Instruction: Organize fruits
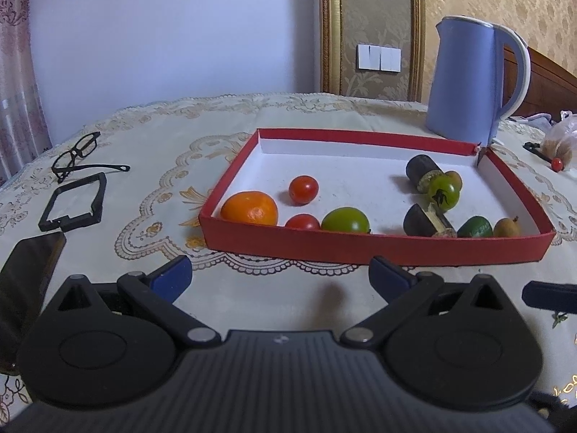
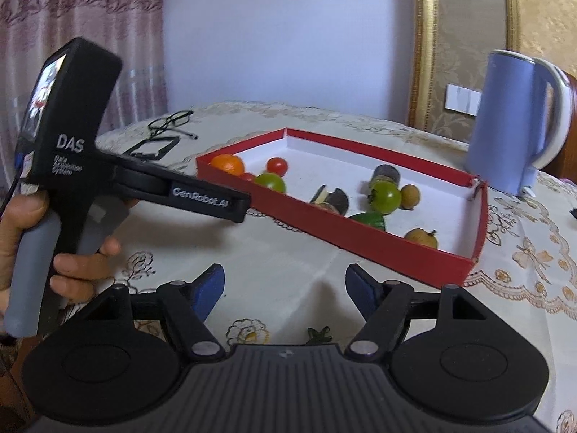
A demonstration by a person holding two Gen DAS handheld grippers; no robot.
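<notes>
A red tray [image 1: 375,249] with a white floor holds the fruit: an orange [image 1: 249,208], two red tomatoes [image 1: 303,189], green tomatoes [image 1: 345,219], two dark pieces [image 1: 422,221] and small brown fruits [image 1: 506,227]. My left gripper [image 1: 279,276] is open and empty, just in front of the tray's near wall. My right gripper [image 2: 285,287] is open and empty, in front of the tray [image 2: 364,241] near its right corner. The left gripper's body [image 2: 144,187] shows in the right wrist view, held by a hand.
A blue kettle [image 1: 468,79] stands behind the tray. Glasses [image 1: 77,153], a black frame [image 1: 74,200] and a phone [image 1: 29,270] lie at the left. A plastic bag [image 1: 562,137] and a small red fruit [image 1: 557,163] lie at the far right. A small green stem [image 2: 317,333] lies on the cloth.
</notes>
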